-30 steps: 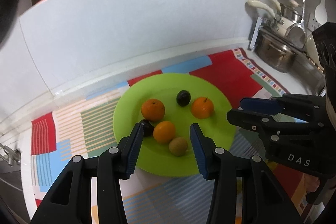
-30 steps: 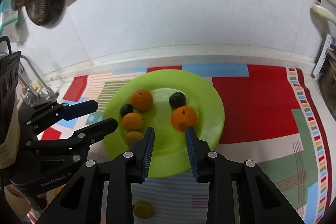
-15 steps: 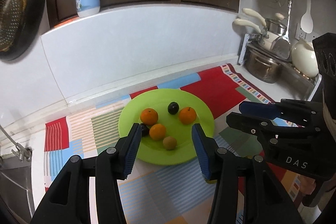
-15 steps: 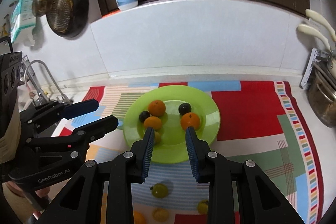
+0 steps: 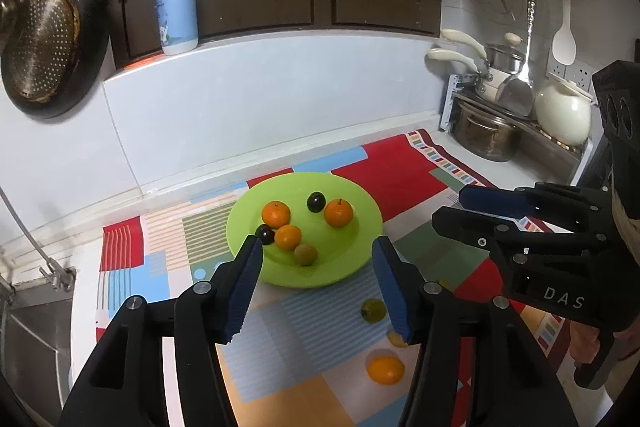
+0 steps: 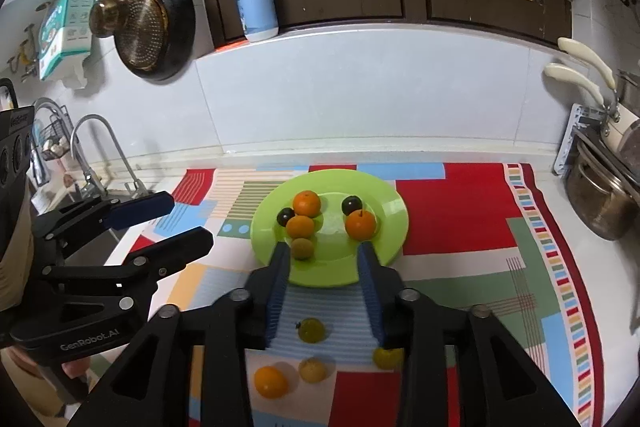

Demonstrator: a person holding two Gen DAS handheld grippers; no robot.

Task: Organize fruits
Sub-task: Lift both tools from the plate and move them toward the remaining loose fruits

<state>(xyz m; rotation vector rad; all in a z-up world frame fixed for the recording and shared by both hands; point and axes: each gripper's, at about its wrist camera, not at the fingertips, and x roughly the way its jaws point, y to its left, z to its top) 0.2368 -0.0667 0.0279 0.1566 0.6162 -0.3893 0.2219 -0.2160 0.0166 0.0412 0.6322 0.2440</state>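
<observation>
Above the patterned mat (image 6: 460, 211), my left gripper (image 5: 318, 283) and right gripper (image 6: 324, 287) had just been opening, jaws apart, both empty; green plate (image 6: 384, 239) held six fruits.

Ten fruits (image 6: 307, 203), one plate (image 6: 394, 217)

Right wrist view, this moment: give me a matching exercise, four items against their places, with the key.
Column one:
1. green plate
2. pump bottle
3. loose orange fruit
4. steel pot

Column two:
A. on the ledge under the dark cabinet doors
B. on the patterned mat, holding six fruits
C. at the right edge of the counter, off the mat
D. on the mat, on the near side of the plate, outside it

Pairs: 1-B, 2-A, 3-D, 4-C
</observation>
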